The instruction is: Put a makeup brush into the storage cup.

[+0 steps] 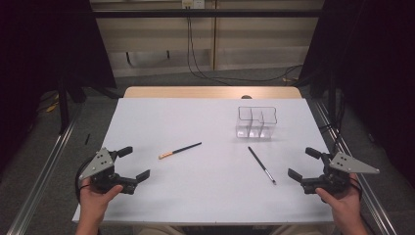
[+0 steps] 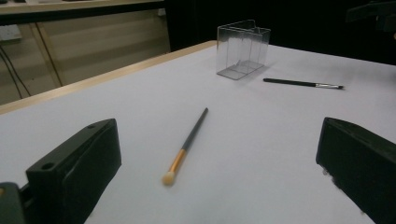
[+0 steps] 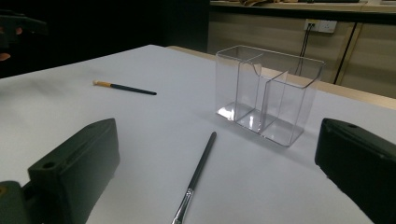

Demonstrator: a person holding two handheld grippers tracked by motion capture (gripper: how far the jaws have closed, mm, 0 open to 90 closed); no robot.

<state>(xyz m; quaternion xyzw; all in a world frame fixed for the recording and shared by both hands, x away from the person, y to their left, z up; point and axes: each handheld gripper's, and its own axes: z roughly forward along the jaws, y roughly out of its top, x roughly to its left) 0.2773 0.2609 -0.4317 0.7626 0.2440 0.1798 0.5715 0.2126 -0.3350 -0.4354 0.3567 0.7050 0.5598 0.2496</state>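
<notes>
Slim black-handled brushes (image 1: 179,150) (image 1: 261,165) on matte white table (image 1: 210,196); clear compartmented holder (image 1: 256,122); both grippers' (image 1: 131,164) (image 1: 304,163) fingers wide, empty

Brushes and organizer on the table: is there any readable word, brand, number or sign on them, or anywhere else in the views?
None can be read.
Gold-ferruled makeup brush: handle shows no lettering.
Thin black makeup brush: any print is too small to tell.
Clear acrylic organizer: no label.
Left gripper and right gripper, both open: no markings visible.
Wall socket: too blurred to read.
</notes>
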